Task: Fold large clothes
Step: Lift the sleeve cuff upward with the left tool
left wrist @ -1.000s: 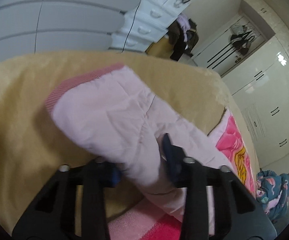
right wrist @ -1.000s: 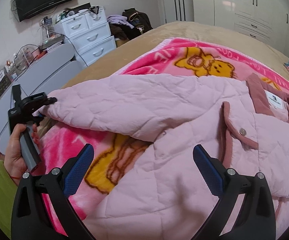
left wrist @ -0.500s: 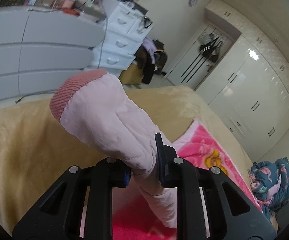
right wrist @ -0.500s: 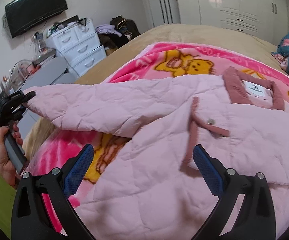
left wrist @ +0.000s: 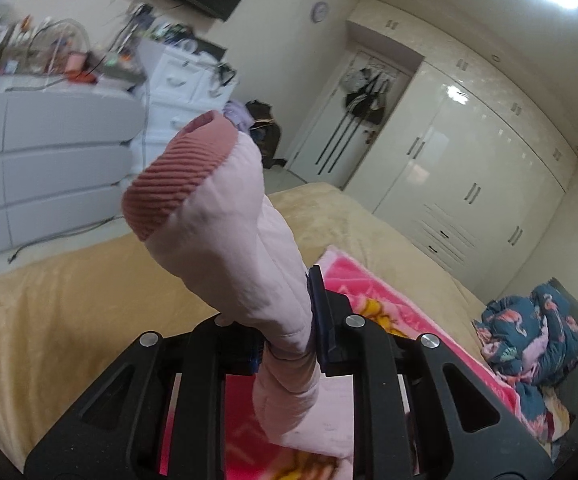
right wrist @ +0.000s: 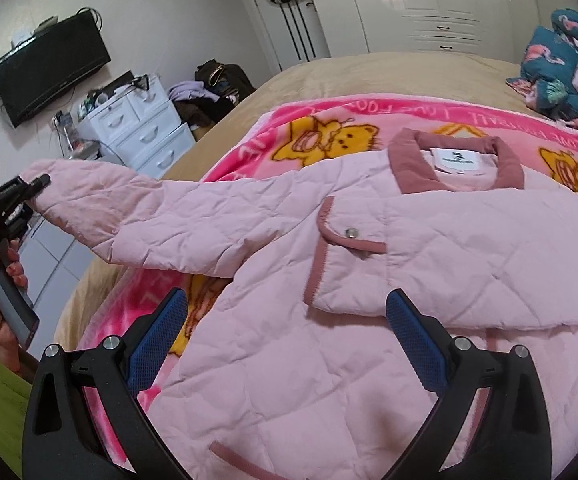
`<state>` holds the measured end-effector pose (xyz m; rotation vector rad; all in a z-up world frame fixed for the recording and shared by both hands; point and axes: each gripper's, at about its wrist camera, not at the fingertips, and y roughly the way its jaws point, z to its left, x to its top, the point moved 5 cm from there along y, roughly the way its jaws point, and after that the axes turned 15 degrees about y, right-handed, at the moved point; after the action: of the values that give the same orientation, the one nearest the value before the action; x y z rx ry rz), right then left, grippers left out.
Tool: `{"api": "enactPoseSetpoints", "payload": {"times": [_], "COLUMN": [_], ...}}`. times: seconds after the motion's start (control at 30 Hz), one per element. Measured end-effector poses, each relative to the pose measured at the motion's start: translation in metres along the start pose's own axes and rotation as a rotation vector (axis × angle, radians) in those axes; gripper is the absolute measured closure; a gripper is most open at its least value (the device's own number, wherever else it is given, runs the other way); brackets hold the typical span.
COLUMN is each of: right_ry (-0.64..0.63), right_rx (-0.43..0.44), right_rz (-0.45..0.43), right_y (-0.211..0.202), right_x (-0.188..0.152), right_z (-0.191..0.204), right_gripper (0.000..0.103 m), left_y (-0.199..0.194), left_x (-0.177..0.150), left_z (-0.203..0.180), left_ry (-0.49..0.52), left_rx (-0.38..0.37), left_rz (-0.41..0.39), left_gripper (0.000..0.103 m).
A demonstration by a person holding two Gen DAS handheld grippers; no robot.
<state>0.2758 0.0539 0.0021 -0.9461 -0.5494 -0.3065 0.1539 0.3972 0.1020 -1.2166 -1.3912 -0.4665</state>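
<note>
Left wrist view: the left gripper [left wrist: 285, 332] has its 2 fingers closed tight on the sleeve [left wrist: 245, 248] just below the ribbed cuff [left wrist: 177, 184], which stands raised above the bed [left wrist: 69, 304]. Right wrist view: the right gripper [right wrist: 285, 340] hovers with fingers spread wide and empty over the jacket [right wrist: 369, 320], which lies face up on the blanket [right wrist: 329, 120], collar [right wrist: 457, 160] away from the camera; the sleeve stretches taut to the left. Risks, as judged: the thick quilted sleeve may slip from the narrow pinch if pulled further; with the body unpinned, tension may drag the whole jacket sideways and spoil the fold already made on the far side; a loose release would let the sleeve drop off the bed edge.
</note>
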Motion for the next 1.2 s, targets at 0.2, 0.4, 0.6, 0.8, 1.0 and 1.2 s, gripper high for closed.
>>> {"api": "enactPoseSetpoints", "payload": {"times": [0.2, 0.4, 0.6, 0.8, 1.0, 1.2], "right_ry": [0.007, 0.042, 0.120, 0.198, 0.261, 0.306], "right_rx": [-0.003, -0.013, -0.022, -0.035, -0.042, -0.044], "right_rz": [-0.023, -0.053, -0.084, -0.115, -0.145, -0.160], "right_y": [-0.020, -0.041, -0.066, -0.086, -0.107, -0.121], "right_x": [0.000, 0.001, -0.005, -0.006, -0.008, -0.009], "right_z": [-0.016, -0.039, -0.073, -0.108, -0.141, -0.169], "right_gripper": [0.004, 0.004, 0.004, 0.004, 0.004, 0.004], "left_y": [-0.012, -0.021, -0.031, -0.038, -0.041, -0.041], "left_x": [0.014, 0.022, 0.029, 0.028, 0.019, 0.000], "left_z": [-0.045, -0.086, -0.138, -0.194, -0.248, -0.304], "left_ry": [0.069, 0.119, 0.187, 0.259, 0.327, 0.389], "left_rx": [-0.040, -0.087, -0.151, -0.221, -0.293, -0.373], "left_rz": [-0.020, -0.037, -0.056, -0.062, -0.057, -0.036], "left_gripper": [0.091, 0.092, 0.092, 0.093, 0.094, 0.097]}}
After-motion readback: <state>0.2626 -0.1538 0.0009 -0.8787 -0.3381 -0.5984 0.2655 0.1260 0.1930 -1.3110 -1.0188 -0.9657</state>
